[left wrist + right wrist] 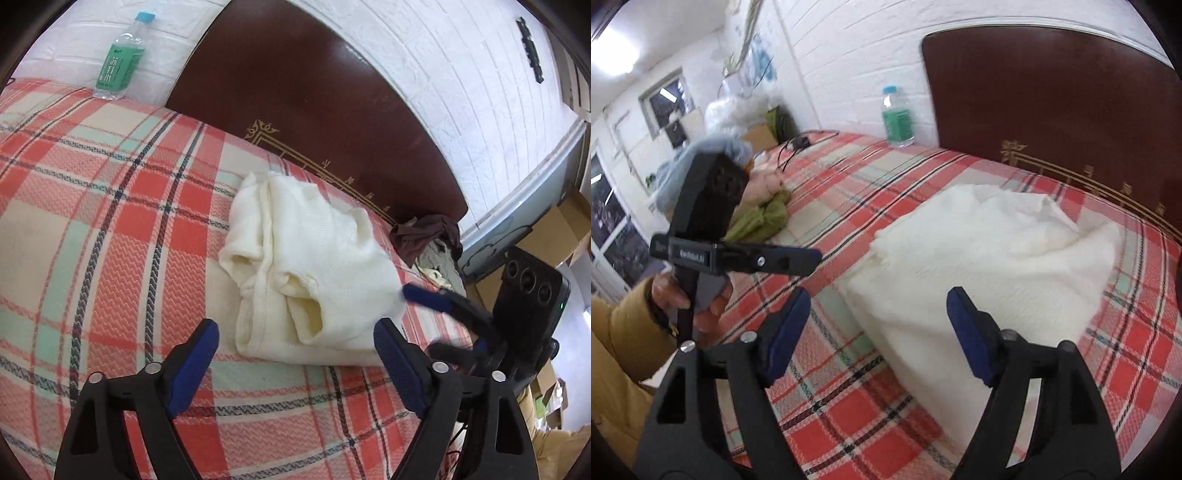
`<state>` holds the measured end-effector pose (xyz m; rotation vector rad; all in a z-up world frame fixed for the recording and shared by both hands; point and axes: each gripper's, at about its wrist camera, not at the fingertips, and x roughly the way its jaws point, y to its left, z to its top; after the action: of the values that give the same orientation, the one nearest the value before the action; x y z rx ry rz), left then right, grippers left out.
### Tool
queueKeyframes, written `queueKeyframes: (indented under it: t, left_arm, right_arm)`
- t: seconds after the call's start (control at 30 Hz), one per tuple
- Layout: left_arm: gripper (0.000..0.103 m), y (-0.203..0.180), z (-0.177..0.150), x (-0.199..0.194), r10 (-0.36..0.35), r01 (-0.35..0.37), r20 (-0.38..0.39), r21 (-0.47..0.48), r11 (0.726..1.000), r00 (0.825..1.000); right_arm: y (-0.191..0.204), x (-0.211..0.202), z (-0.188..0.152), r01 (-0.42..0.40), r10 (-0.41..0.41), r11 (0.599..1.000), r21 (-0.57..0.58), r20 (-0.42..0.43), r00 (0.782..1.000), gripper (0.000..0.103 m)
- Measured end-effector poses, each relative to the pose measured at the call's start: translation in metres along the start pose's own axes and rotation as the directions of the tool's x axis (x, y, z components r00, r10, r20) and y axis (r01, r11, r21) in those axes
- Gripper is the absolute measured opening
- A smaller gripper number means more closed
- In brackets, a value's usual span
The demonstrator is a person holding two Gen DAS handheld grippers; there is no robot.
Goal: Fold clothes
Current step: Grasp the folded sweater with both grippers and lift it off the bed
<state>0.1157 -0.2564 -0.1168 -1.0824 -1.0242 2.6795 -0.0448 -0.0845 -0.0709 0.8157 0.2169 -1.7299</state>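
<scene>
Bright, even indoor light, with a ceiling lamp (617, 48) blown out to pure white in the top left corner of the right wrist view. Soft shadows only. Mild glare on the dark headboard (314, 92). Strong fisheye bending and black vignette at all corners. Motion blur across the right wrist view, sharper in the left.

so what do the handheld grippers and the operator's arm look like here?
Both the left gripper and right gripper have matte black plastic frames, silver pivot rivets and blue rubber finger pads. A black camera block sits on top. The bare hand has a mustard-yellow sleeve.
</scene>
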Motion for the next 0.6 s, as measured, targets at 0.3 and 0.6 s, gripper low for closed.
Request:
queueKeyframes:
  t: [0.3,0.6]
  left_arm:
    - [0.089,0.003,0.004,0.039,-0.052,0.048,-0.11,-0.032,0.998,0.993]
    - [0.089,-0.006,0.015,0.069,-0.133,0.129,-0.138,-0.038,0.991,0.982]
  right_arm:
    - [-0.143,-0.019,-0.009,0.031,-0.066,0.864,0.503,0.052,0.996,0.083]
    - [-0.155,0.038,0.004,-0.12,0.1,0.837,0.535,0.067,0.993,0.083]
